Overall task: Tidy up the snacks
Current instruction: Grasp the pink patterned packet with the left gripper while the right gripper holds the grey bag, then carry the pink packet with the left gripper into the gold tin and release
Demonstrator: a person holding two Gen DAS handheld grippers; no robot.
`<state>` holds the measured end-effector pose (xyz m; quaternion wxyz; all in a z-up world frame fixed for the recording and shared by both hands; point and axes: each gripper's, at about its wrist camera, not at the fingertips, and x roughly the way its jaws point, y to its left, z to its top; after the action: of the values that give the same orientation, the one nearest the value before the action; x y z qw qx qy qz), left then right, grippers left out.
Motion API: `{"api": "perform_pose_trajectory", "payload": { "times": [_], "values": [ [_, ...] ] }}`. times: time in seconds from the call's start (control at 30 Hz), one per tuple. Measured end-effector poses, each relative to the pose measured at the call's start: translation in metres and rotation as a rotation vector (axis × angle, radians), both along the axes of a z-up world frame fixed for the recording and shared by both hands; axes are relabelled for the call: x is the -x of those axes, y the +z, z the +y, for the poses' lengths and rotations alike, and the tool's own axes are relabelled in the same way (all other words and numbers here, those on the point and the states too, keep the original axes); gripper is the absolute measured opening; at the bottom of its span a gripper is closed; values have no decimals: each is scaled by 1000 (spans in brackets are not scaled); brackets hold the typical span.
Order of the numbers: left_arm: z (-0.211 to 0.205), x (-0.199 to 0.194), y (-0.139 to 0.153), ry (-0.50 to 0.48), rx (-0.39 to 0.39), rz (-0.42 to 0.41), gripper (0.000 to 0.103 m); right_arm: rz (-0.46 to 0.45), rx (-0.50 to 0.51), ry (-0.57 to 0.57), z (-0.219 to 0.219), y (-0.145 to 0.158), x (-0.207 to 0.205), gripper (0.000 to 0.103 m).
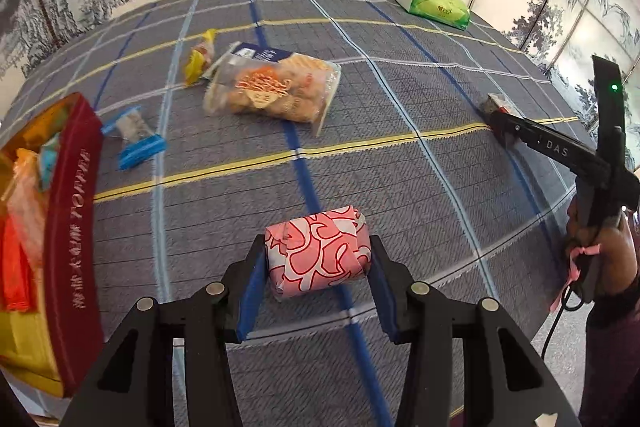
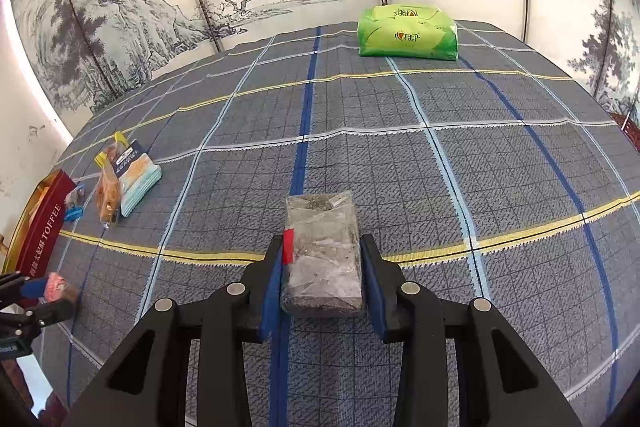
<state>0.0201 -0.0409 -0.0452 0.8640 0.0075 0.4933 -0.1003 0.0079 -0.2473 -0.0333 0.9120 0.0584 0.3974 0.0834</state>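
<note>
My left gripper is shut on a pink and white patterned snack, held above the checked tablecloth; it also shows small in the right wrist view. My right gripper is shut on a clear grey snack pack resting on the cloth; it shows in the left wrist view at the right. A red toffee tin with several snacks inside stands at the left, also seen in the right wrist view.
A clear bag of buns, a yellow packet, a blue-backed packet and a small blue-ended snack lie mid-table. A green tissue pack sits at the far edge. A painted screen stands behind the table.
</note>
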Motion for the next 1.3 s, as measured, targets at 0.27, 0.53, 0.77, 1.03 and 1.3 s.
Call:
{"api": "perform_pose_trajectory", "payload": {
  "times": [0.27, 0.53, 0.77, 1.03, 1.3],
  "values": [
    [13, 20, 21, -3, -39, -92, 43, -1, 39, -6, 5, 1, 1, 38],
    [30, 29, 32, 22, -56, -136, 43, -1, 73, -9, 7, 1, 1, 38],
    [46, 35, 46, 52, -75, -189, 43, -1, 98, -11, 10, 1, 2, 38],
    [85, 35, 61, 140, -76, -215, 43, 0, 119, -13, 13, 2, 2, 38],
    [136, 35, 60, 255, -124, -220, 43, 0, 130, -13, 14, 1, 2, 38]
  ]
}}
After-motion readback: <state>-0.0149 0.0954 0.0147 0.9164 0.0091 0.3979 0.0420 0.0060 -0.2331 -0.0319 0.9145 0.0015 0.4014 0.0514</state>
